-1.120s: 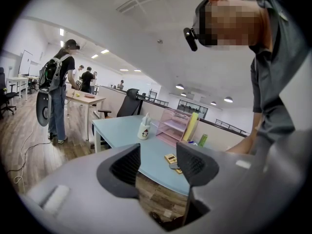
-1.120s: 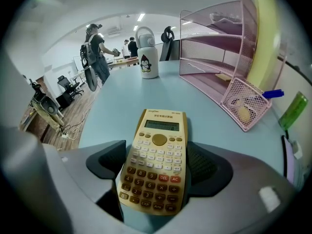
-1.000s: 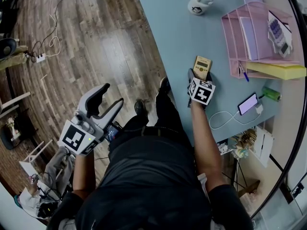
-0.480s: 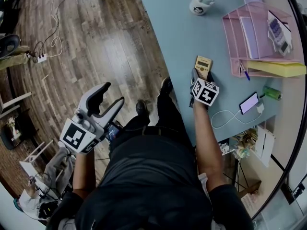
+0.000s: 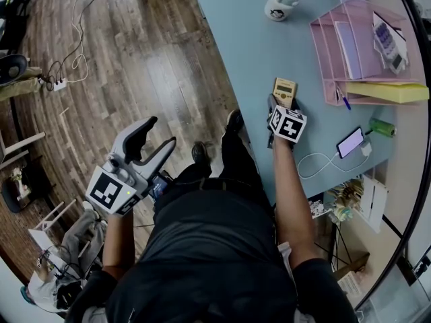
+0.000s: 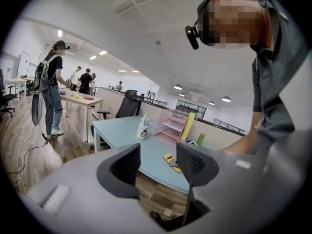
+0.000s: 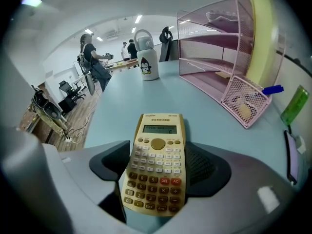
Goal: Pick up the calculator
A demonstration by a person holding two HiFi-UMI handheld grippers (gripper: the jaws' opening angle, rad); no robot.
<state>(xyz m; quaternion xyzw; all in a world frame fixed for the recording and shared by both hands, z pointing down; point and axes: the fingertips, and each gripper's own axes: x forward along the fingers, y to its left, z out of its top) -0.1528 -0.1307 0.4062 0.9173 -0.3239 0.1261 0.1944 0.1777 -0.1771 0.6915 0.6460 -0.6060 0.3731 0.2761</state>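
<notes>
The beige calculator (image 5: 285,91) lies near the front edge of the pale blue table (image 5: 249,32). My right gripper (image 5: 283,103) points steeply down over its near end. In the right gripper view the calculator (image 7: 156,167) sits keys up and slightly tilted between the jaws of the right gripper (image 7: 161,155). Both dark pads lie against its long sides, so the gripper is shut on it. My left gripper (image 5: 158,132) hangs open over the wooden floor, far left of the table, with nothing between the jaws of the left gripper (image 6: 158,155).
A pink mesh tray organizer (image 5: 350,46) stands to the right, with a second calculator (image 5: 389,42) on top and a yellow folder (image 5: 387,94) beside it. A white penguin mug (image 5: 281,1) sits further back. A phone on a cable (image 5: 349,144) and a green bottle (image 5: 381,130) lie near the right.
The right gripper's jaws have drawn in slightly against the calculator's sides. Both hands otherwise keep their places.
</notes>
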